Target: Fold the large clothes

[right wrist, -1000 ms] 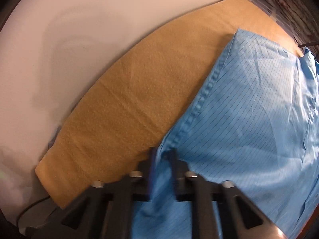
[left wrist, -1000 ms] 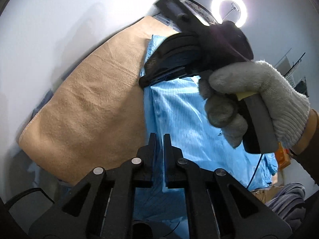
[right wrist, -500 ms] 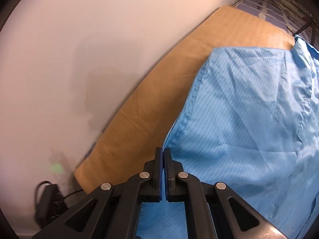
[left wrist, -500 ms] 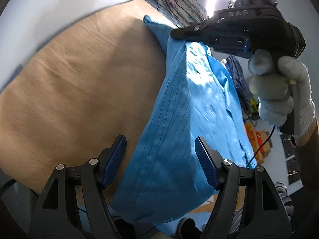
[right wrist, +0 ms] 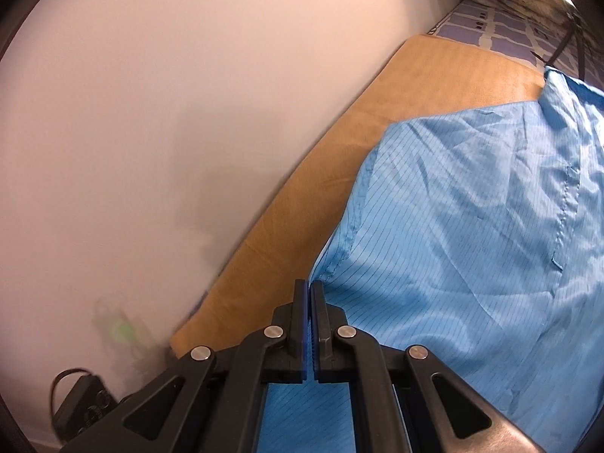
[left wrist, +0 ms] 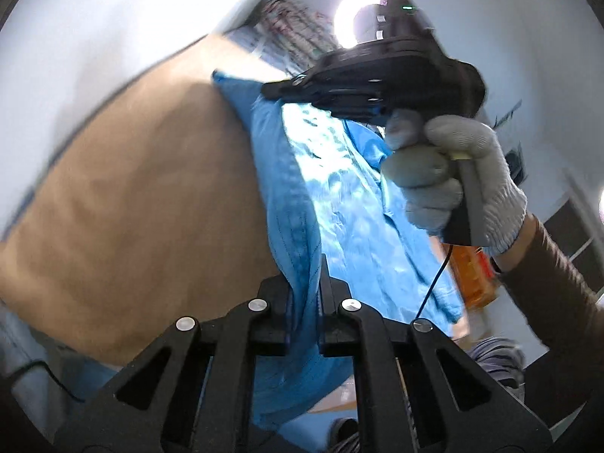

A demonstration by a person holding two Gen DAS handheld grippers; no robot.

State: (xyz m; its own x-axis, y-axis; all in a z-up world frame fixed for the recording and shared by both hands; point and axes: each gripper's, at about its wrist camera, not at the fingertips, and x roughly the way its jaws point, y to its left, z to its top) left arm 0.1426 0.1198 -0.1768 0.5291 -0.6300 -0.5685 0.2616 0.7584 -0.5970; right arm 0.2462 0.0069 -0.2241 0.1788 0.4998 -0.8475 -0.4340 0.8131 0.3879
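A large light-blue pinstriped garment (left wrist: 339,204) lies over a tan cloth-covered surface (left wrist: 143,196). My left gripper (left wrist: 306,275) is shut on a fold of the garment's near edge, which runs up between the jaws. My right gripper (right wrist: 310,294) is shut on the garment's hem (right wrist: 472,234); in the left wrist view it (left wrist: 279,88) is held by a gloved hand (left wrist: 460,185) above the garment's far corner. The tan surface (right wrist: 332,204) lies to the garment's left in the right wrist view.
A white wall (right wrist: 151,113) runs along the tan surface's far side. Patterned bedding (right wrist: 502,19) lies beyond the far end. A ring light (left wrist: 355,15) shines at the back. A black device with a cable (right wrist: 79,404) sits by the wall. Orange items (left wrist: 472,275) lie at the right.
My left gripper was shut one second ago, opened half a second ago, and has closed again on the garment's edge. The right gripper stayed shut on the hem and lifted it.
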